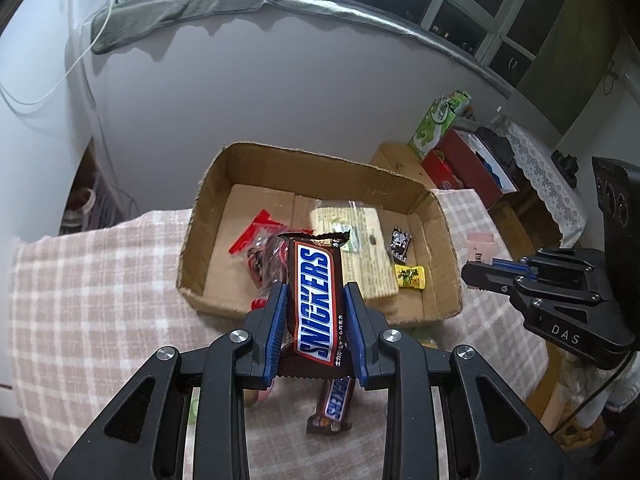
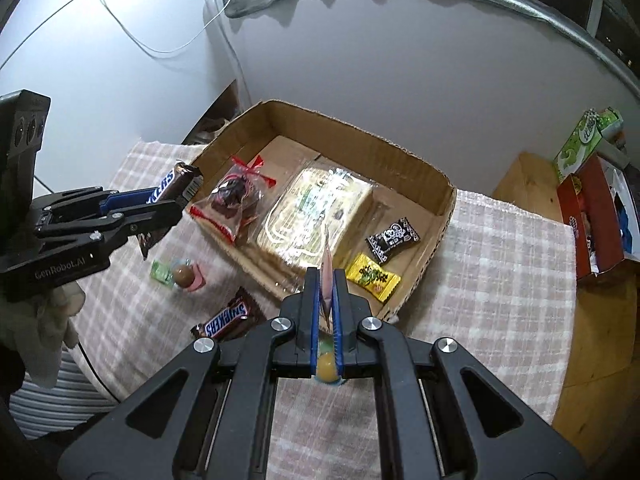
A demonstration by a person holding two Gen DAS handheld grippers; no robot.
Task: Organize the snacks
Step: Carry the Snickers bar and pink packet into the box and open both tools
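Note:
My left gripper (image 1: 314, 292) is shut on a Snickers bar (image 1: 316, 300) and holds it above the near edge of the cardboard box (image 1: 208, 188); it also shows in the right wrist view (image 2: 176, 200). My right gripper (image 2: 326, 280) is shut on a thin pink snack packet (image 2: 326, 276), held edge-on over the box's near wall (image 2: 416, 292). The box holds a red-tied bag (image 2: 236, 196), a large clear pack of biscuits (image 2: 312, 212), a black candy (image 2: 394, 240) and a yellow candy (image 2: 372, 276).
A second Snickers bar (image 2: 230, 318) lies on the checked tablecloth (image 2: 500, 280) before the box, with small jelly cups (image 2: 180, 274) to its left. A wooden table with a red box (image 2: 592, 224) and a green carton (image 2: 580, 144) stands right.

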